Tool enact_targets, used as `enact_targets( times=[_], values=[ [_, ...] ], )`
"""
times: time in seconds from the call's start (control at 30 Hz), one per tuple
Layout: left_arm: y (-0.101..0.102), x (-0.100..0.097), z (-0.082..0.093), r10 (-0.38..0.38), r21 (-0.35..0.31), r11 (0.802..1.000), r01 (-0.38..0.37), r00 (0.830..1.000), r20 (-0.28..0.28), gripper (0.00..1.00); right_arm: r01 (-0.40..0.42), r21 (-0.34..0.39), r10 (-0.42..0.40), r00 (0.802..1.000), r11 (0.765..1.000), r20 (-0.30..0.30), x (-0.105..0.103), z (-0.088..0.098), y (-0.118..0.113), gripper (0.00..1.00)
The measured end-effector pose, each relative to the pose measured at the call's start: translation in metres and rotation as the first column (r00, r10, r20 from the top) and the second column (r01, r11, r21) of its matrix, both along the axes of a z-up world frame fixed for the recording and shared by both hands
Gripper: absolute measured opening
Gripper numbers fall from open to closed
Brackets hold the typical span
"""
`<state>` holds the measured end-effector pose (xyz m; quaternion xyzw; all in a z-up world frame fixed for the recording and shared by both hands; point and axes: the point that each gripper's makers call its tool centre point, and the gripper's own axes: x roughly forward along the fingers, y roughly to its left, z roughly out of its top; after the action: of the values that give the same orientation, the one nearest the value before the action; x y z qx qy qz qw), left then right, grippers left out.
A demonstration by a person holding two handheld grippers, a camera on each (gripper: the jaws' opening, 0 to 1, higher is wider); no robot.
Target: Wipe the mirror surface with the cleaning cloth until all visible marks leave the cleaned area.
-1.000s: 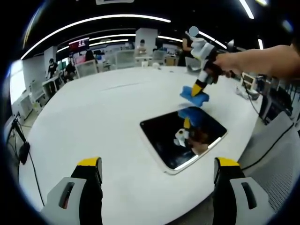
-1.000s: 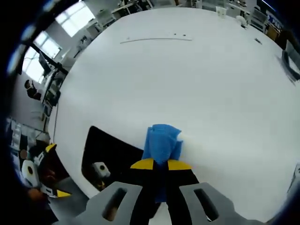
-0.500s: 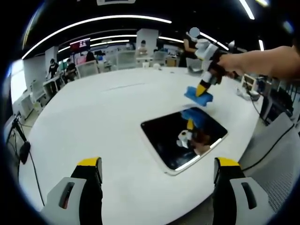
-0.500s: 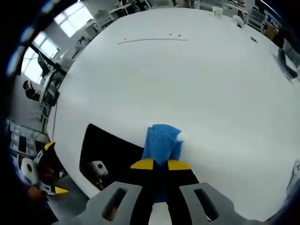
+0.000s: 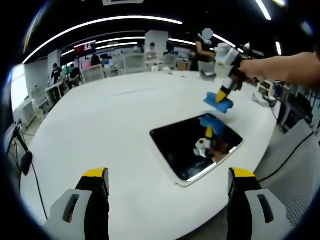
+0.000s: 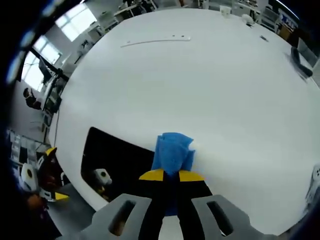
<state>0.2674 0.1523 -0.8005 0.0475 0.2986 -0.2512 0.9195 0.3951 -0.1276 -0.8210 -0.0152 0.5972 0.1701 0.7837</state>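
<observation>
Left gripper (image 5: 165,187) jaws stand wide apart at the bottom of the left gripper view, yellow tips up, nothing between them, hanging above the near edge of the white table (image 5: 100,125). Mirror (image 5: 196,146) lies flat on the table, right of centre in that view, dark glass with a thin pale rim, rounded corners. Reflection in it shows a blue patch, a yellow tip and a small white blob; marks on the glass can't be made out at this size

Further right and beyond the mirror's far edge, the right gripper (image 5: 221,95) comes in from the right on a bare forearm, jaws pinched on the blue cleaning cloth (image 5: 218,102). Cloth is off the glass, over the white table just past the mirror's far corner; can't tell if it touches the table top. Background: office desks, chairs (image 5: 92,72) and ceiling light strips, a few people far back

Right gripper view, left to right: left gripper (image 6: 42,175) sits at the far left edge, small, yellow tips visible. Mirror (image 6: 117,157) is lower left, black, with a small white reflection near its near edge. Right gripper (image 6: 171,176) jaws are closed together on the cleaning cloth (image 6: 171,151), which sticks up bunched above the yellow tips, its left edge overlapping the mirror's right edge in this view. Table (image 6: 210,90) spreads white above and to the right; a thin line (image 6: 152,41) runs across its far part
</observation>
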Motion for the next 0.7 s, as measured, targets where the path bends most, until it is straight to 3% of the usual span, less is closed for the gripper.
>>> enact_targets(
  times=[0.7],
  values=[
    [-0.002, -0.001, -0.001, -0.012, 0.003, 1.0, 0.012, 1.0, -0.004, 1.0, 0.041, -0.042, -0.04, 0.999, 0.998, 0.009, -0.019, 0.004, -0.055, 0.02]
  ],
)
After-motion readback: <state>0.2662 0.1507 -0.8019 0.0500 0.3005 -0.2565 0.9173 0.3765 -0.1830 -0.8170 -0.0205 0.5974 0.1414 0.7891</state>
